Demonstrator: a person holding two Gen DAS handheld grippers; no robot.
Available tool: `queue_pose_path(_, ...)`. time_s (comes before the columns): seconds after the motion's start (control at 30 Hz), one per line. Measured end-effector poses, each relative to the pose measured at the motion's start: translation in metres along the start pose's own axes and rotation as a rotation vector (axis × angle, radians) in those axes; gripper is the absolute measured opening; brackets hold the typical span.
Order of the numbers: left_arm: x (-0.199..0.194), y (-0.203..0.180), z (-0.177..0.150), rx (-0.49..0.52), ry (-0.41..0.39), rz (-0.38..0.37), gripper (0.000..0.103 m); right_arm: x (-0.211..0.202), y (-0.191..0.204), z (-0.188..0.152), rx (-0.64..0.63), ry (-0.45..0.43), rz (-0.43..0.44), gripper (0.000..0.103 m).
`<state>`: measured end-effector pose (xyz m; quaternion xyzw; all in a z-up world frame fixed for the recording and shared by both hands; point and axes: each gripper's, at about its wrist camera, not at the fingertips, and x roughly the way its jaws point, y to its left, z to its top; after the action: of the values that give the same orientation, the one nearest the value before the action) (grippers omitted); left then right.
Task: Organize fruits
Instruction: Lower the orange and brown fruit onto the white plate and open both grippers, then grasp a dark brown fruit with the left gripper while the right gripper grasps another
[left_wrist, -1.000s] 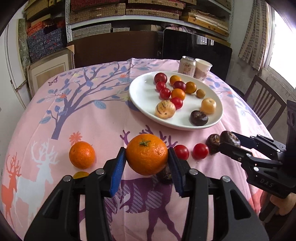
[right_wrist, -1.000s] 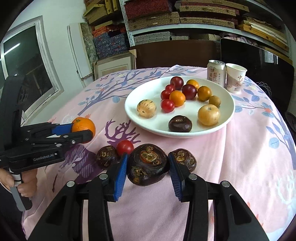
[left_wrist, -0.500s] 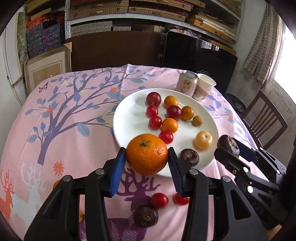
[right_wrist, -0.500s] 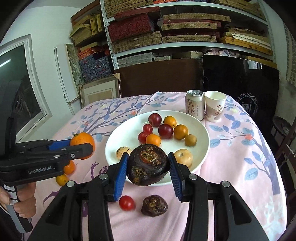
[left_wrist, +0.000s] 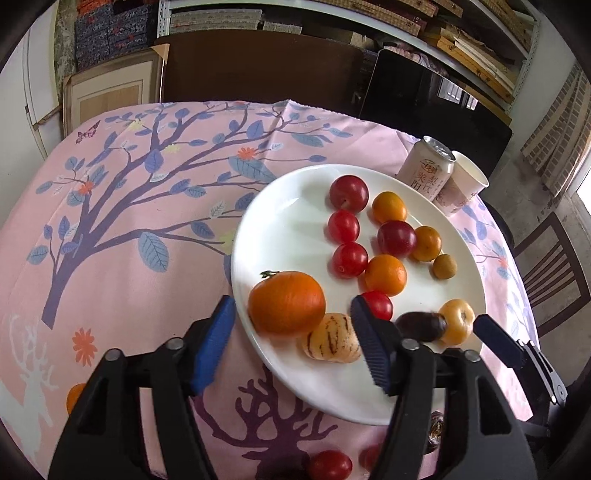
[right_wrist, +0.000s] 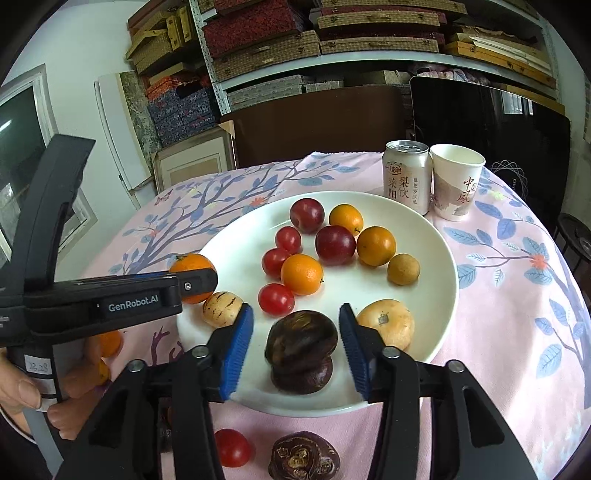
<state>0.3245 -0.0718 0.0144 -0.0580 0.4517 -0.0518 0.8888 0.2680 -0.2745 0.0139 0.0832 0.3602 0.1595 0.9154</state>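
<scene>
A white plate (left_wrist: 291, 229) (right_wrist: 436, 258) holds several red, orange and yellow fruits. My left gripper (left_wrist: 291, 343) is open over the plate's near left rim; a big orange (left_wrist: 286, 303) lies free between its jaws, beside a striped pale fruit (left_wrist: 331, 342). My right gripper (right_wrist: 295, 345) is open; a dark brown fruit (right_wrist: 301, 338) lies between its jaws on top of another dark fruit (right_wrist: 302, 376) on the plate. The orange (right_wrist: 190, 266) and the left gripper (right_wrist: 192, 284) also show in the right wrist view.
A drink can (right_wrist: 406, 177) and a paper cup (right_wrist: 456, 181) stand behind the plate. Loose on the pink cloth in front of the plate: a red tomato (right_wrist: 232, 446), a dark fruit (right_wrist: 303, 458), a small orange (right_wrist: 109, 343). A chair (left_wrist: 550, 266) stands at right.
Both grippers moved forward over the plate and opened. The orange and the dark fruit left the jaws and now lie on the plate.
</scene>
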Motion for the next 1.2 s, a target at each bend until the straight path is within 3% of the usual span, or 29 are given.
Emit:
queue_pose_path(0.1,-0.015,-0.003,-0.004,0.061,-0.041,0.019,0.072,-0.008,-0.005,-0.002,0.013,-0.028,0.005,0.066)
queue_pose_path(0.17,-0.027,-0.002,-0.01,0.094,-0.061,0.035,0.082,-0.012,-0.007,-0.004,0.024,-0.026,0.018,0.066)
queue_pose_path(0.4,-0.058,0.013,-0.044,0.139,-0.071,0.05,0.084,-0.034,-0.008,-0.02,0.021,-0.024,0.011,0.066)
queue_pose_path(0.63,-0.08,0.038,-0.076,0.11,-0.074,0.06,0.087,-0.048,-0.002,-0.047,0.008,0.002,0.011,0.067)
queue_pose_path(0.8,-0.082,0.029,-0.098,0.17,-0.062,0.068,0.087,-0.053,0.003,-0.06,-0.026,0.012,-0.019,0.067)
queue_pose_path(1.03,-0.073,0.003,-0.127,0.287,-0.027,0.051,0.087,-0.053,-0.01,-0.066,0.029,0.016,-0.001,0.067)
queue_pose_path(1.13,-0.062,-0.003,-0.133,0.315,-0.015,0.052,0.082,-0.053,-0.009,-0.066,0.029,0.021,0.012,0.067)
queue_pose_path(1.2,-0.052,-0.005,-0.134,0.319,0.014,0.035,0.062,-0.052,-0.008,-0.066,0.026,0.028,0.028,0.067)
